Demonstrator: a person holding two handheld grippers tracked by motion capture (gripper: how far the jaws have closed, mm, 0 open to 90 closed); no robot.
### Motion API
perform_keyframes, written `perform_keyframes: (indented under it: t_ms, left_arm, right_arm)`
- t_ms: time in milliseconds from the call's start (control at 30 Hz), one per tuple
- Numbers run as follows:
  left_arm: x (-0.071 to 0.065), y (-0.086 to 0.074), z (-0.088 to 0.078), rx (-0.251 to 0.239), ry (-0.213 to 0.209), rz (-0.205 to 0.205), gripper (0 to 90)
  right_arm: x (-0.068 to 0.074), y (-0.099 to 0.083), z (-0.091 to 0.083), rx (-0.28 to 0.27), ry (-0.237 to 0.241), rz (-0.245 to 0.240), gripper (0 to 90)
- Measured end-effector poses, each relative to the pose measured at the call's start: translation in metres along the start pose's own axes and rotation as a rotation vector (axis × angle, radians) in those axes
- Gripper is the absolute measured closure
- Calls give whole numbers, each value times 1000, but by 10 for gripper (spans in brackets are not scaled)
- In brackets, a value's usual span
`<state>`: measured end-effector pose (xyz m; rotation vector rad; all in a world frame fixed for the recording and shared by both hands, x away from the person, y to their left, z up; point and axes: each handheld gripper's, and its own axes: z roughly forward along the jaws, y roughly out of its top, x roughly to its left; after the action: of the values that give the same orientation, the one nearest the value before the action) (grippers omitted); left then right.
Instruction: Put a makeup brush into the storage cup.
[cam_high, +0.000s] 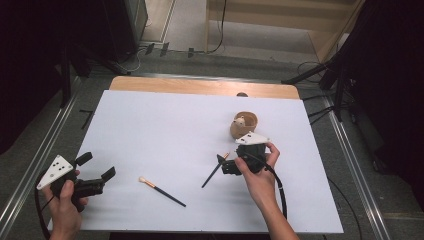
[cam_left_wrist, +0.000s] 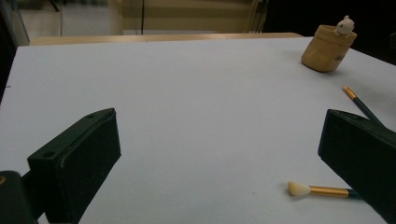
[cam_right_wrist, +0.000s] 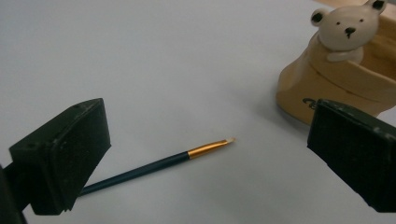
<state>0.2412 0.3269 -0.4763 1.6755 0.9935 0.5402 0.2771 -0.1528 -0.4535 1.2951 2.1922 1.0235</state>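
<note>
My right hand-held gripper (cam_high: 223, 161) hangs just above the thin brush (cam_right_wrist: 159, 163) with its jaws spread wide and nothing between them. In the right gripper view that brush lies flat on the white counter (cam_high: 165, 125), dark handle running under my left jaw, gold band and fine tip pointing toward the bear-faced wooden cup (cam_right_wrist: 341, 74) that stands just beyond. From above, the cup (cam_high: 243, 125) sits on the far right part of the counter, right behind my hand.

My left hand-held gripper (cam_high: 95, 172) is well apart from all this, at the near left corner, also wide open and empty. Between its jaws, in the left gripper view, I can see the fluffy brush (cam_left_wrist: 322, 190) lying on its side at the near right — it is the one in the near middle of the counter in the high view (cam_high: 161, 190).

I judge the work to be picking up the thin brush and dropping it in the cup. What worries me:

- The handle is slim and lies flush on the counter, so the jaws could close over it and scrape the surface, or pinch it off-centre and flick it away.
- A grip near one end would let the brush swing and miss the cup's mouth.
- The cup is close and looks light — a careless sweep of my right jaw could knock it over.
</note>
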Motion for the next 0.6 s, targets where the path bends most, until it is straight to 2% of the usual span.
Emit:
perform_keyframes:
  t_ms: [33, 100, 133, 200, 233, 267, 300, 367, 433, 500, 600]
  left_arm:
    - [0, 0, 0, 2, -1, 1, 0]
    - [1, 0, 0, 1, -1, -3, 0]
    - [1, 0, 0, 1, -1, -3, 0]
    - [1, 0, 0, 0, -4, -5, 0]
    - [1, 0, 0, 0, -4, -5, 0]
    - [0, 0, 0, 0, -4, -5, 0]
    - [0, 0, 0, 1, -5, -3, 0]
    - [0, 1, 1, -3, -9, -8, 0]
    - [-1, 1, 1, 2, -6, -7, 0]
    - [-1, 1, 1, 2, -7, -6, 0]
    - [-1, 1, 1, -1, -11, -8, 0]
  right_arm:
    - [2, 2, 4, 38, -7, 1, 0]
    - [2, 3, 6, 51, -5, 1, 0]
    - [3, 5, 10, 86, -5, 0, 0]
    - [4, 6, 15, 119, 0, -1, 0]
    - [4, 6, 15, 119, 0, -1, 0]
    - [4, 7, 17, 140, -2, 2, 0]
    - [5, 9, 21, 185, -5, 8, 0]
    - [6, 10, 23, 201, -2, 9, 0]
    - [7, 13, 28, 254, 1, 25, 0]
    - [8, 13, 29, 263, 4, 31, 0]
    - [11, 17, 33, 307, -1, 24, 0]
